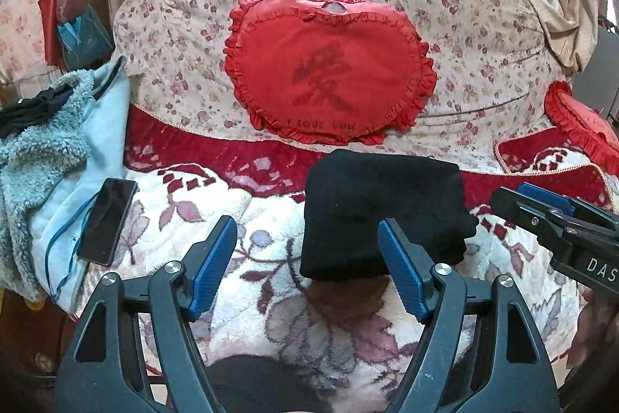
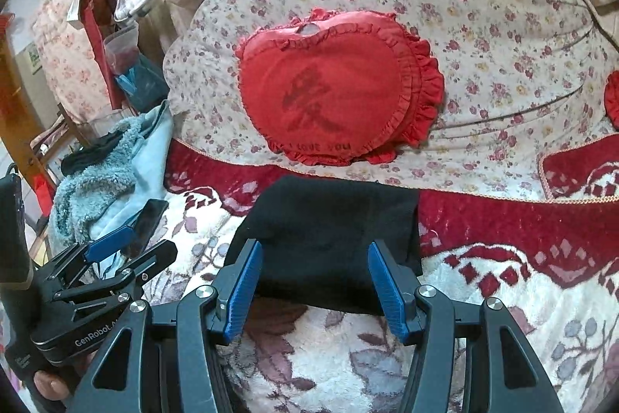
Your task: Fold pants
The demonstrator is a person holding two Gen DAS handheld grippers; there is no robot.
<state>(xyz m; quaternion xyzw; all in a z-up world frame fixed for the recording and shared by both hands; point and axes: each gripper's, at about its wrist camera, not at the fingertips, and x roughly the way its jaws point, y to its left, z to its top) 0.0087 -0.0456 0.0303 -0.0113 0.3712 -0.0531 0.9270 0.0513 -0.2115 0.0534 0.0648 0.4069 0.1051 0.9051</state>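
Tongs come first, nearest of all. The left tongs (image 1: 307, 250) have their blue pads wide apart, with nothing between them but air. The right tongs (image 2: 315, 275) are wide apart too and hold nothing. A hand (image 2: 50, 384) grips the handle under the left tongs.

Under both tongs lies a fluffy white blanket (image 1: 247, 231) with red and purple flowers. Just past the tips of the tongs sit the black pants (image 1: 383, 211), folded into a neat square and lying flat on the blanket. The tongs do not touch them.

Off to the left of the left tongs lies a dark phone (image 1: 108, 221) on a pale blue fuzzy coat (image 1: 42, 149).

Farther away, behind the pants, is a big quilt (image 1: 476, 45) with small flowers on it. A red heart pillow (image 1: 329, 72) with frills rests on the quilt. Another red pillow (image 1: 580, 119) peeks in far to the right.
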